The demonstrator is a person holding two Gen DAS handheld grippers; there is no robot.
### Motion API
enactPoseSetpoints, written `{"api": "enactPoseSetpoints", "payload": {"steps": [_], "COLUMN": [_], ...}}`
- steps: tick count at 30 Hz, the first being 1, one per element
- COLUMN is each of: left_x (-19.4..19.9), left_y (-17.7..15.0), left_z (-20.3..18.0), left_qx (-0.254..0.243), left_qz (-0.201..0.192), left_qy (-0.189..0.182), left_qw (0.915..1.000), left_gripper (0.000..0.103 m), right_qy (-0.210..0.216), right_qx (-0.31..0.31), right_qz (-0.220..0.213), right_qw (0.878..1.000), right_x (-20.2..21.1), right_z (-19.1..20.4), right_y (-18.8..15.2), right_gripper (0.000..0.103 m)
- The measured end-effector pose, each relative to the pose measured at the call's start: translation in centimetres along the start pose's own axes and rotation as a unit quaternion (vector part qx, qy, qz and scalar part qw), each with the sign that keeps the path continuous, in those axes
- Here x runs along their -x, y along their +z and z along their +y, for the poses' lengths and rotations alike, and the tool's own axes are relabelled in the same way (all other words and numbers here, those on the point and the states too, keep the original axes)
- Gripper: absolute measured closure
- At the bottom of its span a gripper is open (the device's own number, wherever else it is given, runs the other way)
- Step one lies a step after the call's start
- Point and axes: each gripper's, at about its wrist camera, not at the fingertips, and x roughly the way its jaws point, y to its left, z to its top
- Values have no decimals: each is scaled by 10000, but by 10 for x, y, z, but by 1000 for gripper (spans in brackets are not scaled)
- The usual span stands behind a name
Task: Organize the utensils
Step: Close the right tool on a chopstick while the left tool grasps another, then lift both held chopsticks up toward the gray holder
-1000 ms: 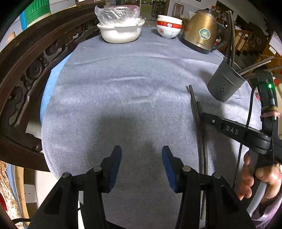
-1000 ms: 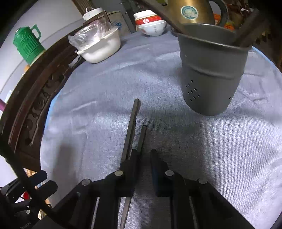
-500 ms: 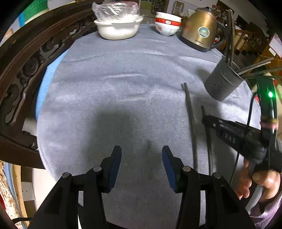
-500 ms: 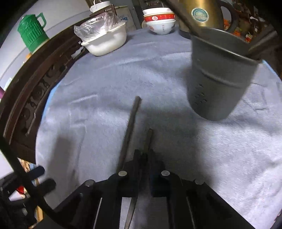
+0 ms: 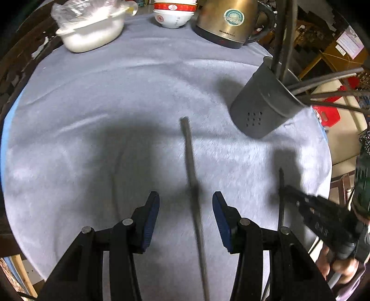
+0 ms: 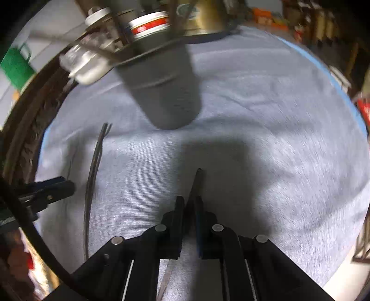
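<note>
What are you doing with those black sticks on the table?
A person is tidying chopsticks into the grey holder, using a gripper in each hand. The right gripper is shut on one chopstick. The left gripper is open and holds nothing; the other chopstick lies on the grey cloth, between its fingers. Several chopsticks already stand in the holder.

Overhead light, moderate brightness. Broad soft shadows on grey woven tablecloth (image 5: 138,92). Glare on brass-coloured metal kettle (image 5: 227,20). Right wrist view motion-blurred, especially dark grey perforated utensil holder (image 6: 166,92). Strong fisheye bending, black corners.
</note>
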Motion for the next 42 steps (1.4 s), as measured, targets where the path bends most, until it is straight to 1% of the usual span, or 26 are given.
{"api": "enactPoseSetpoints", "payload": {"steps": [2,4,5,6,7,8,10,12,14,17,18,19,20,22,24,26,29,31,32,33,35,36,37,39,41,42], "left_x": [-8,-16,-21,-25,-28,-30,-30,-29,-24,-19,-17,-16,-15,-14,-13,-12,-14,-22,-22,-25,-27,-27,-27,-28,-29,-28], "left_y": [9,14,14,14,14,13,10,6,-4,-16,-20,-23,-24,-22,-15,-4,6,11,15,17,23,23,23,21,19,18], "left_z": [0,2,3,3,3,2,5,10,15,20,22,23,23,25,26,25,23,21,19,18,17,17,16,13,14,17], "left_qx": [75,166,234,233,189,150,122,128,91,32,41,43,35,28,110,132,90,107,90,93,110,94,45,-61,-50,-4], "left_qz": [23,97,139,149,162,145,39,51,85,155,224,265,306,322,249,160,203,345,253,297,251,208,176,133,124,112], "left_qy": [13,-84,-90,-76,-80,-100,-173,-254,-310,-331,-325,-325,-329,-263,-149,-109,34,44,69,74,19,16,78,162,118,71], "left_qw": [10000,9998,9996,9996,9997,9997,9998,9996,9994,9993,9992,9991,9990,9991,9995,9997,9997,9993,9996,9995,9996,9997,9998,9998,9998,9999], "left_gripper": [55,55,62,81,90,95,96,96,96,96,96,96,94,83,56,54,54,55,55,55,55,64,70,89,97,98], "right_qy": [32,-23,-54,-73,-80,-84,-71,2,223,369,378,340,273,313,341,224,219,175,145,104,-23,-73,-147,-278,-438,-516], "right_qx": [-86,-126,-126,-110,-69,-16,40,90,147,230,238,221,176,71,14,-8,-47,-97,-99,-73,-31,-3,78,221,411,504], "right_qz": [27,17,-2,-31,-82,-135,-182,-203,-232,-353,-330,-289,-259,-39,79,117,204,245,261,265,275,279,271,223,163,136], "right_qw": [10000,9999,9999,9999,9999,9999,9998,9998,9994,9984,9985,9988,9991,9995,9994,9997,9995,9995,9995,9996,9996,9996,9995,9991,9981,9973], "right_x": [0,-1,-1,-2,-3,-3,-4,-6,-8,-7,-8,-9,-9,-10,-12,-12,-14,-15,-17,-18,-20,-19,-21,-22,-23,-23], "right_z": [-3,-2,-1,0,2,5,10,12,18,24,25,25,24,20,18,17,17,18,20,22,28,29,33,39,46,50], "right_y": [2,5,6,8,9,9,10,12,13,13,12,13,13,14,16,15,16,19,21,23,24,23,24,23,20,19], "right_gripper": [92,92,92,92,92,92,93,95,95,95,95,93,93,92,92,92,91,91,91,91,91,91,91,91,91,92]}}
